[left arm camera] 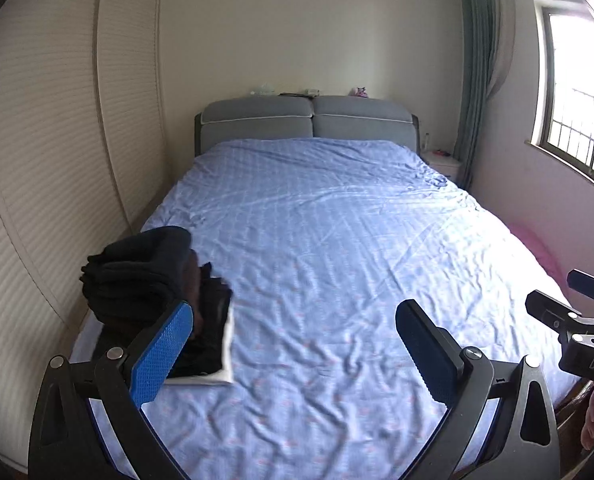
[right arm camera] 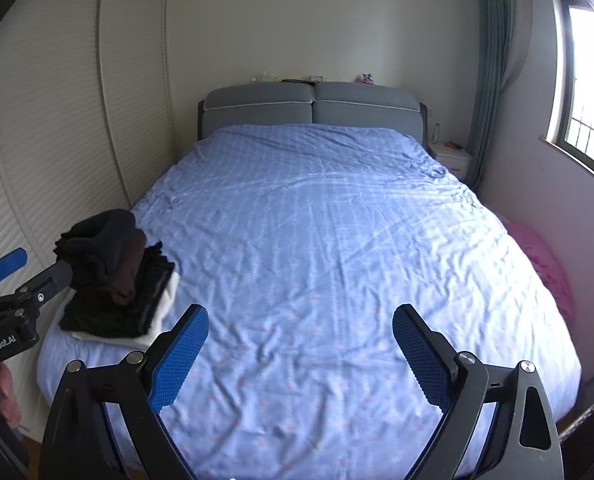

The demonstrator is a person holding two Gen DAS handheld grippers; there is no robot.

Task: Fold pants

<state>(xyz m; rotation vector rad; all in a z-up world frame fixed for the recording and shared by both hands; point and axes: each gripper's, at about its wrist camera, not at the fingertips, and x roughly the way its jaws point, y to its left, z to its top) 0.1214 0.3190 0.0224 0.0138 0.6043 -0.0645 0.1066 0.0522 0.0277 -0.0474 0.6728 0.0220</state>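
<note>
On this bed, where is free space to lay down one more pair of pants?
The bedspread is bare from the headboard down to the near edge, and across to the window side. Only the near left corner is crowded, by the stack of folded clothes. Both grippers, left gripper and right gripper, are open and empty.

Your left gripper (left arm camera: 293, 344) is tilted downward with its jaws spread wide and nothing between the blue pads. Your right gripper (right arm camera: 301, 348) sits just beside it at much the same downward tilt, jaws also wide apart and empty, its black frame showing at the left view's right edge.
</note>
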